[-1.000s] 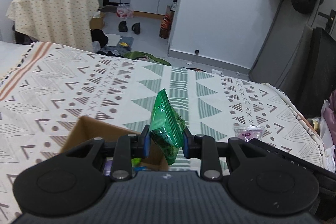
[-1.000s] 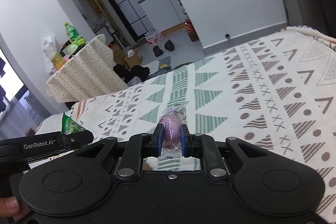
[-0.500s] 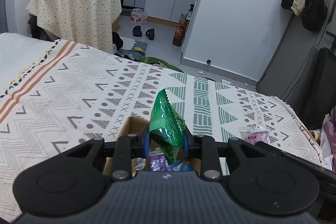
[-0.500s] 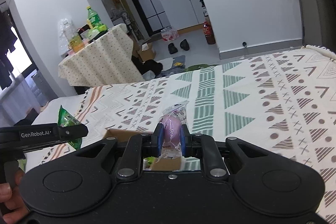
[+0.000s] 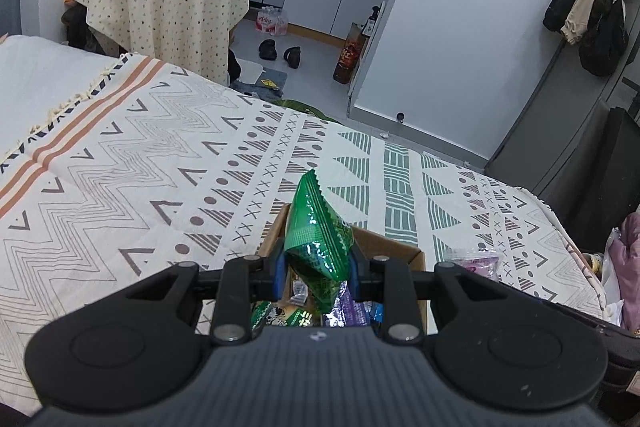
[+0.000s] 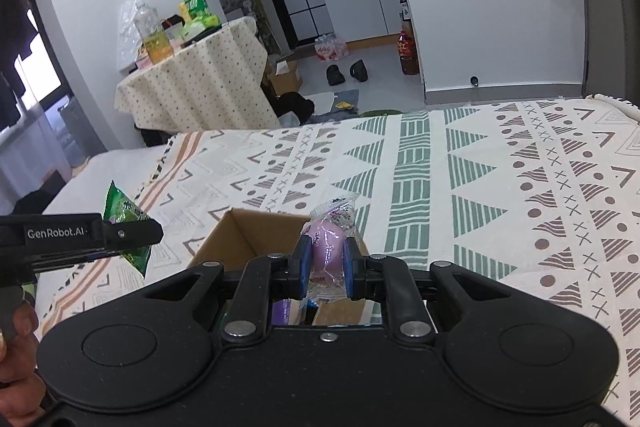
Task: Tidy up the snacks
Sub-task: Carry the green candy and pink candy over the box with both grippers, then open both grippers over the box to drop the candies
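Cardboard box (image 5: pixel 394 253) directly below both tools, open top up, already holding wrapped snacks. Left tool (image 5: pixel 318 269) clamped on green packet (image 5: pixel 316 239), long axis upright, tip hanging over the box's near-left part. Right tool (image 6: pixel 325 267) clamped on pink wrapped sweet (image 6: pixel 329 247), poised over the box's right edge, probably inside the rim but hard to confirm. Both tools level, pointing forward across the bed (image 5: pixel 120 167). Next likely: release straight down, left nearer centre.

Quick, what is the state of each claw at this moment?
Left claw: closed on the green snack packet.
Right claw: closed on the pink wrapped snack.
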Tool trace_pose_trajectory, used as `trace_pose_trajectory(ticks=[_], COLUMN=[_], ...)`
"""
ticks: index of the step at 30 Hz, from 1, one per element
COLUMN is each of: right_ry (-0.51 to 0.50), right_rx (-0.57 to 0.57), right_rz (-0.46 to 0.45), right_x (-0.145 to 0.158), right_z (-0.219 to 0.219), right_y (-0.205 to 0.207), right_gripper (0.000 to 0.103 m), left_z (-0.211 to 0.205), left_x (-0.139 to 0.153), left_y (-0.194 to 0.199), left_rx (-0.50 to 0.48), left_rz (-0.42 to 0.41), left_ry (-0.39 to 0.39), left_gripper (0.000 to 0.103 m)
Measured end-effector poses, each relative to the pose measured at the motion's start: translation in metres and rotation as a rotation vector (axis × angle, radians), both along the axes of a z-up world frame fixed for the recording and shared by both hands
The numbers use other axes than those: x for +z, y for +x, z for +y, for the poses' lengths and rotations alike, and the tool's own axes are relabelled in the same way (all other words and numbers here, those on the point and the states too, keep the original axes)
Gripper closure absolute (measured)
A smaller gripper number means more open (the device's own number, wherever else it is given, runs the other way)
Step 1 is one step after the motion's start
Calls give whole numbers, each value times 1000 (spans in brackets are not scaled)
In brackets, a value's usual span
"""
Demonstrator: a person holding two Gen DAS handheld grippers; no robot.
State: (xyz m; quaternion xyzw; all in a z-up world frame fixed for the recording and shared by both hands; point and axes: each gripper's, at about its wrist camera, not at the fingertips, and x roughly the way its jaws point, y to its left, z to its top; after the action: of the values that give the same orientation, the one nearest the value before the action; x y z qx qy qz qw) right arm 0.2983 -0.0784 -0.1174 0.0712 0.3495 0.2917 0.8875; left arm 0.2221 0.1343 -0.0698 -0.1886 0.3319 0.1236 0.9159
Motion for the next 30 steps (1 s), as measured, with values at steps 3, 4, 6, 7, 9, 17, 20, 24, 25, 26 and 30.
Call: trace_pose_trajectory(ticks=[3, 4, 6, 7, 9, 17, 20, 24, 25, 26, 30], right_ry=[-20, -25, -38, -44, -55, -44, -29, -23, -22, -23, -22], right_rx=[7, 11, 21, 26, 36, 45, 32, 15, 13, 11, 8], right_rz=[10, 13, 19, 23, 31, 90, 94, 108, 111, 113, 126], right_x=[-3, -5, -7, -8, -10, -21, -21, -25, -27, -28, -33], right_z=[7, 10, 15, 18, 23, 29, 26, 22, 21, 20, 18], right_y=[-2, -3, -4, -5, -5, 3, 7, 15, 17, 18, 23], right_gripper=[87, 87, 87, 87, 86, 81, 80, 80, 79, 79, 78], left_z=[5, 7, 10, 11, 14, 21, 24, 25, 25, 25, 24], left_x=[-5, -6, -11, -13, -17, -36, -42, -48, -49, -50, -54], left_y=[0, 1, 2, 3, 5, 20, 28, 38, 41, 44, 52], left_rx=[-5, -6, -8, -9, -12, -17, -14, -15, -14, -12, 17], left_rz=[3, 5, 11, 14, 21, 52, 63, 76, 78, 79, 94], left_ry=[-13, -19, -28, -33, -42, -67, -74, -81, -81, -80, -57], left_gripper=[75, 75, 75, 75, 75, 75, 75, 74, 74, 74, 71])
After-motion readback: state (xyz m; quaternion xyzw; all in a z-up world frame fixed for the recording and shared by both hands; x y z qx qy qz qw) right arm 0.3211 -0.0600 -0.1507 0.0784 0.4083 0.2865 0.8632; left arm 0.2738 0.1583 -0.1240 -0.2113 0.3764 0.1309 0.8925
